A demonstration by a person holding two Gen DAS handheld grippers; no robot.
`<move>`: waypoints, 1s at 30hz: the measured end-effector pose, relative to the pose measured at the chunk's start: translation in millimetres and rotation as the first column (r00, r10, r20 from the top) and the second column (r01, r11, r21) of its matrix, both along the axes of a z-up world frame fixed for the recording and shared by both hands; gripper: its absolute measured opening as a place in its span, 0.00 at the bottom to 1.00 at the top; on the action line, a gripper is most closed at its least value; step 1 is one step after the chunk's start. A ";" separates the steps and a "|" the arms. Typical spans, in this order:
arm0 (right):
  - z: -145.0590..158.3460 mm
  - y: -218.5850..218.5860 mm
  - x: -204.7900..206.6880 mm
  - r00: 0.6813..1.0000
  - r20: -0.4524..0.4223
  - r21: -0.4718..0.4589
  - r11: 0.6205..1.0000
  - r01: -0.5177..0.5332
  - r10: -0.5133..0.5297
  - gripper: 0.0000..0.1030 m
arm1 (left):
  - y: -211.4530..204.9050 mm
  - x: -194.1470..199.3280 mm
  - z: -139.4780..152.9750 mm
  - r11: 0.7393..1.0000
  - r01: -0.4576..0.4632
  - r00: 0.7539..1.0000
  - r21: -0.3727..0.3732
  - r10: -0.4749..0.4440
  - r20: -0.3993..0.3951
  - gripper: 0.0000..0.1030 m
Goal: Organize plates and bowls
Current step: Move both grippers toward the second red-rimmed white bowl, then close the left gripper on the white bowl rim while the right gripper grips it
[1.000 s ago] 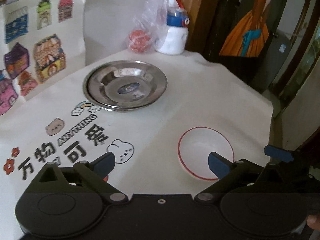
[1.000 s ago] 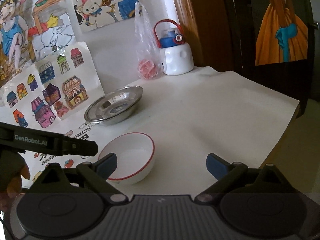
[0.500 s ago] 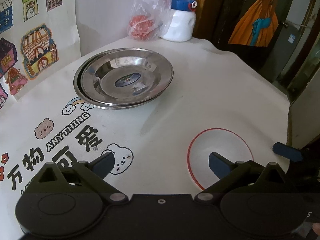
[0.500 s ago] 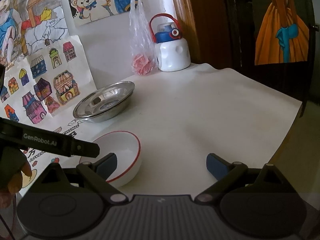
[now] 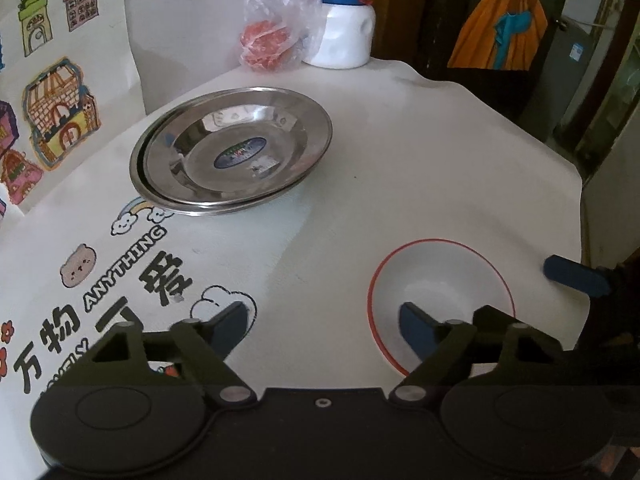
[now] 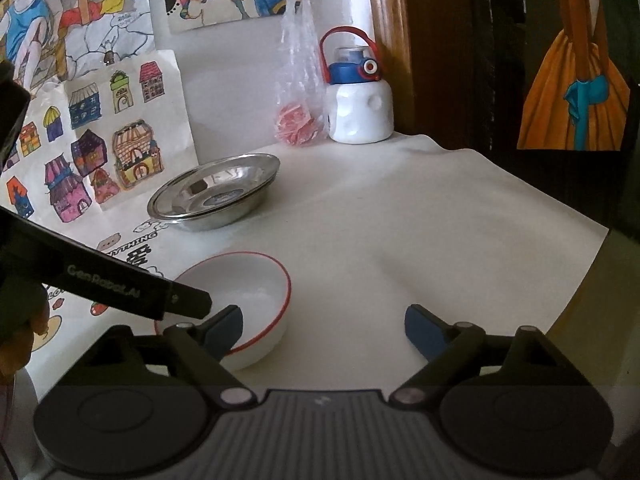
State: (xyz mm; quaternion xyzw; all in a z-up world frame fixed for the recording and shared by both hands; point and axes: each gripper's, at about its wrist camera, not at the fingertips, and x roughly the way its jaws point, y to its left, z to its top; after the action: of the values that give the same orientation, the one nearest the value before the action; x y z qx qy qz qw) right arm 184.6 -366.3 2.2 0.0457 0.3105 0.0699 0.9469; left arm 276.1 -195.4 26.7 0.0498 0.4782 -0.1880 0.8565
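A white bowl with a red rim [image 5: 440, 280] stands on the cloth near the table's right edge. My left gripper [image 5: 322, 320] has its right finger [image 5: 416, 324] inside the bowl and its left finger outside, so the bowl's left rim lies between the jaws; they are closing, and the pads do not press on it. In the right wrist view the bowl [image 6: 256, 280] sits at the lower left, with my right gripper [image 6: 324, 324] straddling its right rim, jaws closing and apart from it. Two stacked steel plates [image 5: 232, 152] lie farther back.
A white water bottle with a blue lid [image 6: 358, 108] and a clear plastic bag holding something red [image 6: 298, 120] stand against the back wall. The table's edge [image 6: 580, 272] drops off on the right. Drawings hang on the wall at left [image 6: 120, 128].
My left gripper came forward and down over the bowl, and its jaws have narrowed. In the right wrist view its finger now reaches farther across the bowl. The right gripper's jaws narrowed slightly.
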 end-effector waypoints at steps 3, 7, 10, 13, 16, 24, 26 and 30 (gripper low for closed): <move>-0.5 0.7 -0.5 1.000 -0.001 0.001 1.000 -0.010 0.010 0.86 | -0.6 -0.2 -1.2 1.000 0.007 1.000 -0.006 -0.007 -0.010 0.72; -0.8 2.0 -1.2 1.000 -0.002 0.009 1.000 -0.019 0.019 0.81 | -3.1 -2.4 -2.5 1.000 0.024 1.000 -0.007 -0.024 -0.012 0.66; -1.1 4.9 -1.2 0.999 -0.002 0.016 0.999 -0.032 0.032 0.73 | -4.6 -3.7 -3.4 0.999 0.031 0.999 -0.011 -0.031 -0.019 0.56; -0.8 8.8 -1.2 0.999 -0.003 0.030 0.998 -0.054 0.054 0.59 | -5.1 -4.4 -3.3 0.999 0.036 0.999 -0.021 -0.036 -0.023 0.49; -0.6 11.7 -1.5 0.998 -0.006 0.049 0.996 -0.069 0.070 0.47 | -5.9 -4.6 -2.8 0.998 0.043 0.999 -0.034 -0.044 -0.026 0.38; -8.3 5.1 3.6 0.996 -0.061 0.197 0.979 -0.048 0.062 0.35 | -11.2 -10.1 -0.2 0.997 0.064 0.998 -0.054 -0.065 -0.027 0.16; -10.4 4.3 3.7 0.996 -0.071 0.221 0.975 -0.036 0.053 0.34 | -11.9 -10.8 0.8 0.996 0.067 0.997 -0.054 -0.068 -0.026 0.13; -12.7 4.8 1.9 0.996 -0.079 0.244 0.970 -0.013 0.033 0.34 | -11.5 -13.0 1.9 0.996 0.063 0.998 -0.055 -0.064 -0.018 0.12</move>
State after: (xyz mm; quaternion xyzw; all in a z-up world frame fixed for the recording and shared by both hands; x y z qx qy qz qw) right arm 186.5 -361.5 -10.5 0.1607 0.3389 0.1164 0.9197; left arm 263.0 -206.9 28.6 0.0400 0.4795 -0.2287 0.8463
